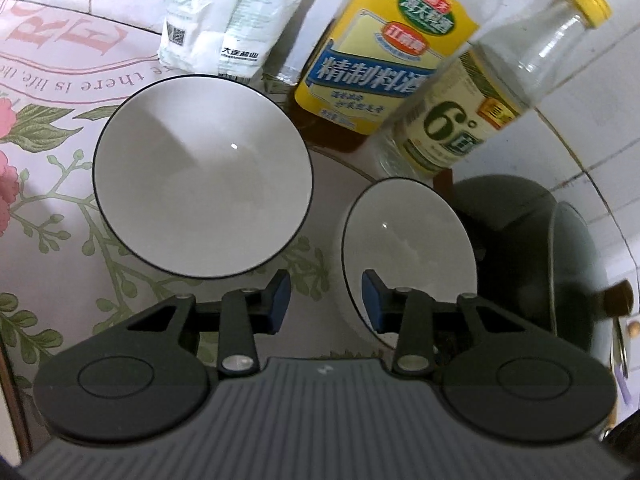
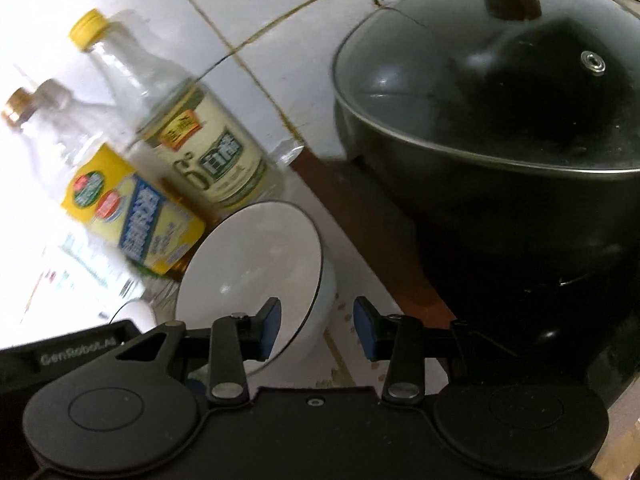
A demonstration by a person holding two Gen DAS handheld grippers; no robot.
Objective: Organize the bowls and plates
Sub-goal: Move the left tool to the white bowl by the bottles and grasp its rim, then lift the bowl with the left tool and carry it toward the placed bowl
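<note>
Two white bowls with thin dark rims sit on a floral tablecloth [image 1: 48, 208]. The larger-looking bowl [image 1: 202, 176] is left of centre in the left wrist view, the second bowl [image 1: 408, 244] to its right. My left gripper [image 1: 326, 300] is open, its right finger over the second bowl's near rim, nothing held. In the right wrist view the same second bowl [image 2: 252, 264] lies just ahead. My right gripper [image 2: 316, 328] is open, its left finger inside the bowl's rim and its right finger outside, jaws astride the rim and not closed.
A yellow-labelled cooking wine bottle [image 1: 376, 64], a clear vinegar bottle with yellow cap [image 1: 472, 108] and a white salt bag [image 1: 228, 16] stand behind the bowls. A dark lidded wok [image 2: 500, 152] sits close on the right, by a white tiled wall [image 2: 260, 8].
</note>
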